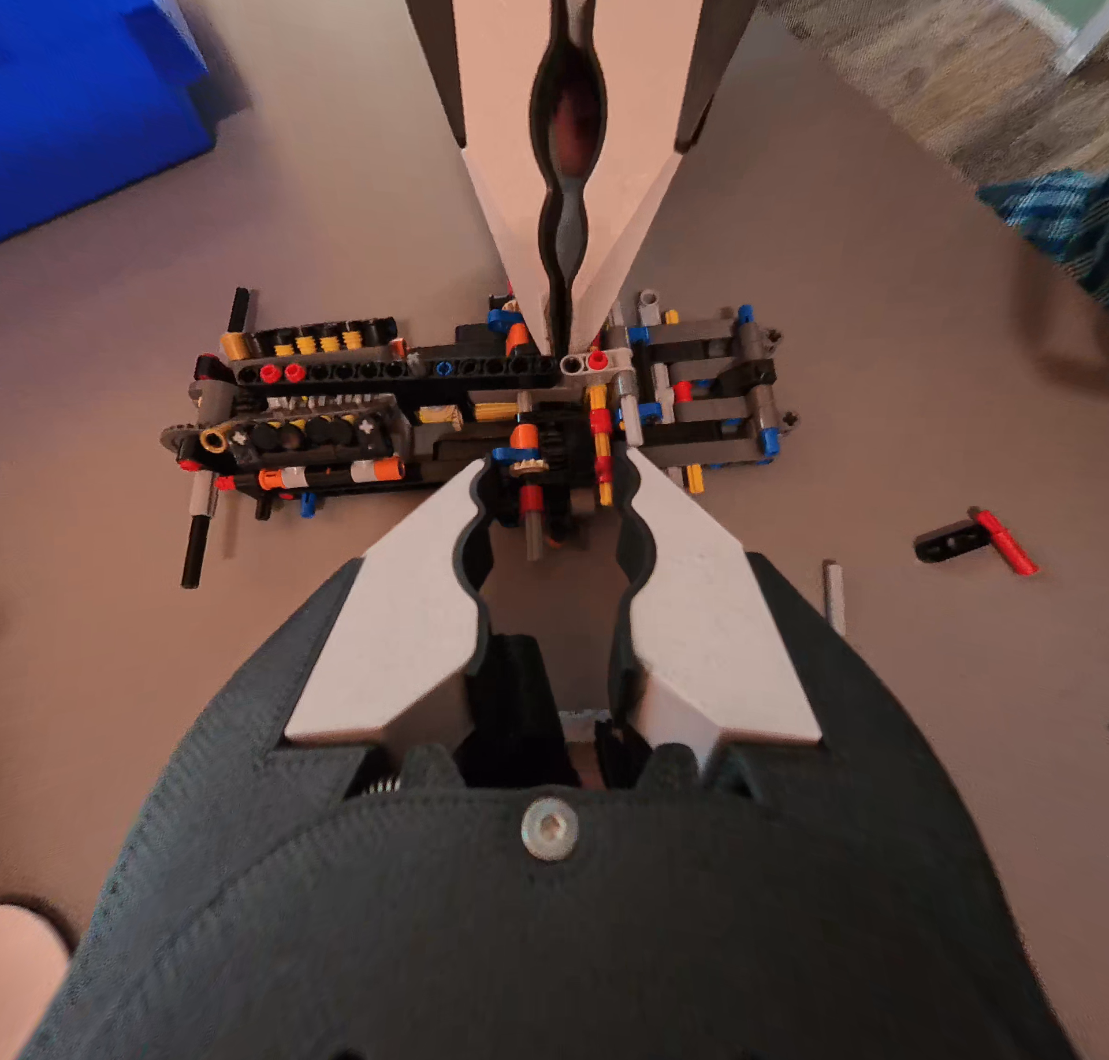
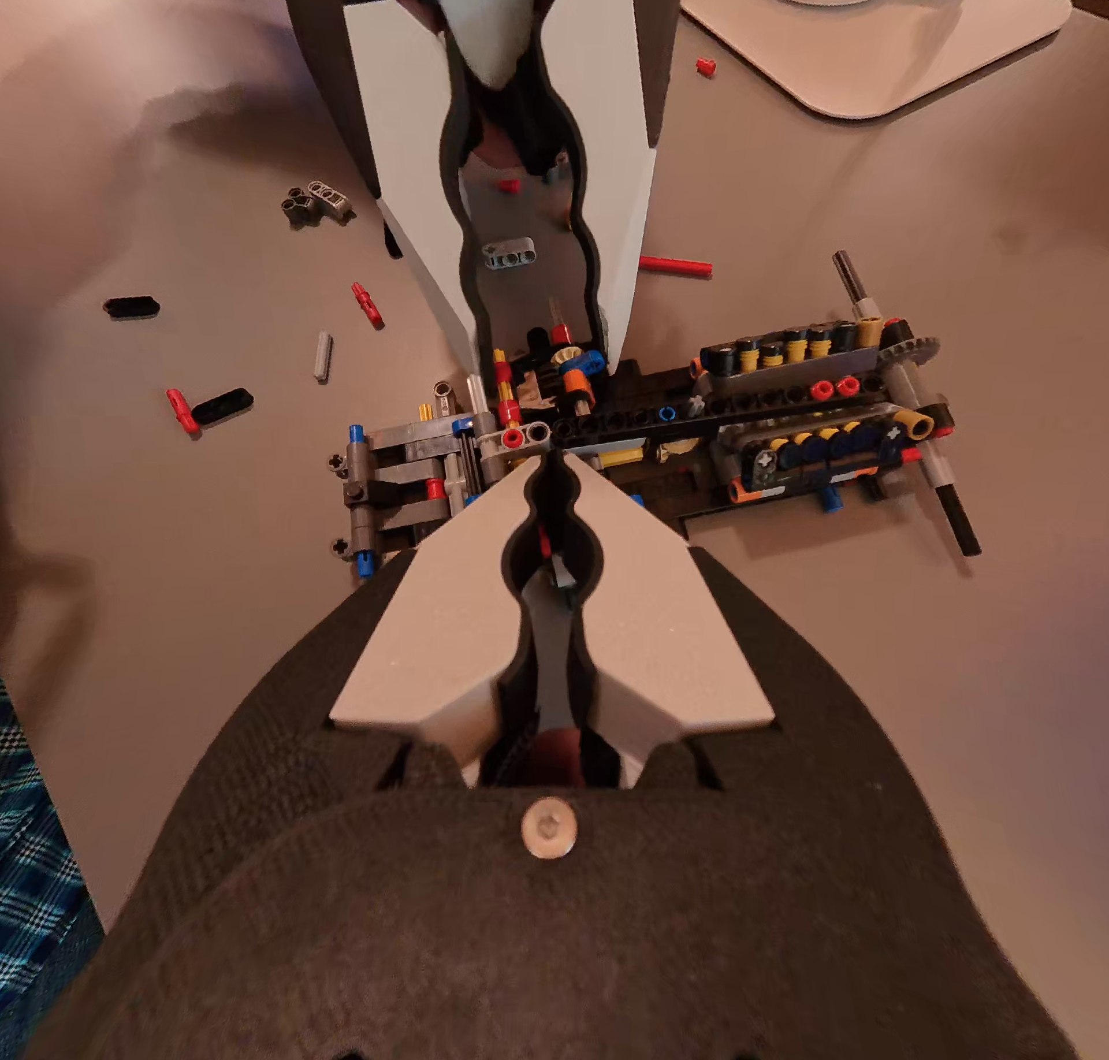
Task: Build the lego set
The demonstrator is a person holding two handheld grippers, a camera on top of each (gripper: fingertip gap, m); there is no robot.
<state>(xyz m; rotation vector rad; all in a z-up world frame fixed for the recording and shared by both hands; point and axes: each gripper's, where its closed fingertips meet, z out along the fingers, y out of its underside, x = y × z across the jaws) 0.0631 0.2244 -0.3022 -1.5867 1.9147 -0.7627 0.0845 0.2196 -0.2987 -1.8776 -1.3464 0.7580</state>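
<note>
A long Lego Technic chassis lies flat on the brown table, with black beams, grey frames and red, yellow, blue and orange pins. It also shows in the right wrist view. My left gripper straddles the chassis's middle gear section, its jaws closed against both sides; it enters the right wrist view from the top. My right gripper is shut, its tips pressed on the joint between the black beam and a light grey connector. It enters the left wrist view from above.
A blue bin stands at the far left. Loose parts lie around: a black beam with a red pin, a grey axle, grey connectors, a red axle, a black beam. A white mat sits at the back.
</note>
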